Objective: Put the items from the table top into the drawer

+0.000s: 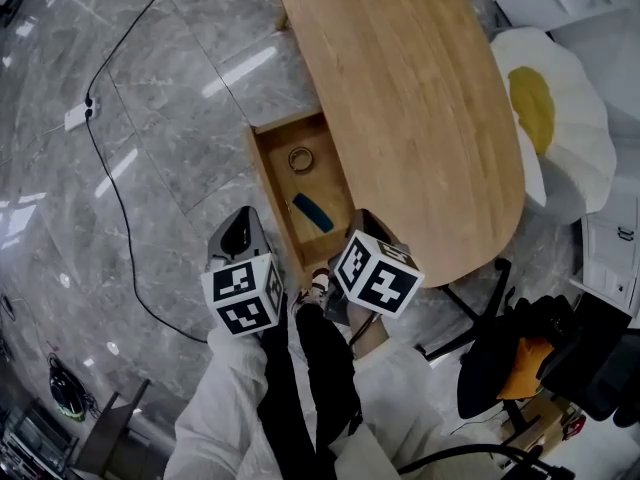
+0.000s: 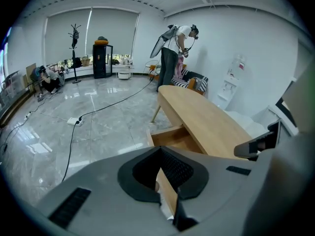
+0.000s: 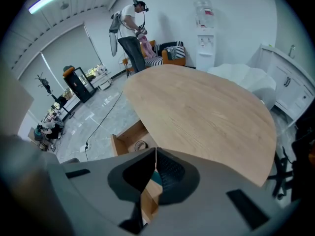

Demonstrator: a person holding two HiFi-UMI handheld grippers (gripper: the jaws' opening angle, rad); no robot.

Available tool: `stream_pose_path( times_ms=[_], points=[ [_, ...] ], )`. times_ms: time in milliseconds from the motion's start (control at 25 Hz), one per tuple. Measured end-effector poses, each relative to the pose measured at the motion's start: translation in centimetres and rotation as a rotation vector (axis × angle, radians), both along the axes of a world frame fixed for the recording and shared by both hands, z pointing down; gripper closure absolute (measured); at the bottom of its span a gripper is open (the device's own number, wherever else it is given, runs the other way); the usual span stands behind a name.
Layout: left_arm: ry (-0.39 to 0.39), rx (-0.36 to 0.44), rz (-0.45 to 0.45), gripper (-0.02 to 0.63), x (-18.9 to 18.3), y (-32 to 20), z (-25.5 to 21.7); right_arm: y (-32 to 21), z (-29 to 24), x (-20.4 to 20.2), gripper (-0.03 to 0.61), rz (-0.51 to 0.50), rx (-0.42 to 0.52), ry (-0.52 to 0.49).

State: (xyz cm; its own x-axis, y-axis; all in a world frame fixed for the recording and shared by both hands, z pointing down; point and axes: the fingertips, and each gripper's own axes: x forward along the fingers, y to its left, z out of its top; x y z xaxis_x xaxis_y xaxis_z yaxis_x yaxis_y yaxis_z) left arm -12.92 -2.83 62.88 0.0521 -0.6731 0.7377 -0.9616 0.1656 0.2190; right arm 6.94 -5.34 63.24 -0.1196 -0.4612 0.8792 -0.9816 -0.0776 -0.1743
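Inside wooden drawer (image 1: 266,178), tape ring (image 1: 301,159), blue bar (image 1: 312,212)

black cable (image 1: 110,183) trails from a white socket (image 1: 77,116) across grey floor (image 1: 200,148).

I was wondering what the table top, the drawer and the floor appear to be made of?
Table top: light wood or veneer, matte, with visible grain. Drawer: seemingly the same light wood, by colour. Floor: polished grey stone or marble-look tile, veined, with seams and glossy light reflections.
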Motion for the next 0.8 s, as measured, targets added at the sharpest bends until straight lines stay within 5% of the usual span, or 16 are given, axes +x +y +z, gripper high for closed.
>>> stream_pose_path(
  times_ms=[320, 560, 800],
  points=[
    [0.017, 0.009, 0.046, 0.618, 0.4, 0.8, -8.4, 1.0, -9.5, 2.8, 0.512, -0.038, 0.057, 0.029],
    [0.008, 0.136, 0.104, 0.618, 0.0, -3.6, -17.8, -3.1, -19.5, 4.7, 0.512, -0.055, 0.232, 0.054],
    [-0.019, 0.24, 0.172, 0.618, 1.4, -2.2, -27.5, -1.6, -28.8, 6.6, 0.512, -0.063, 0.39, 0.089]
  ],
)
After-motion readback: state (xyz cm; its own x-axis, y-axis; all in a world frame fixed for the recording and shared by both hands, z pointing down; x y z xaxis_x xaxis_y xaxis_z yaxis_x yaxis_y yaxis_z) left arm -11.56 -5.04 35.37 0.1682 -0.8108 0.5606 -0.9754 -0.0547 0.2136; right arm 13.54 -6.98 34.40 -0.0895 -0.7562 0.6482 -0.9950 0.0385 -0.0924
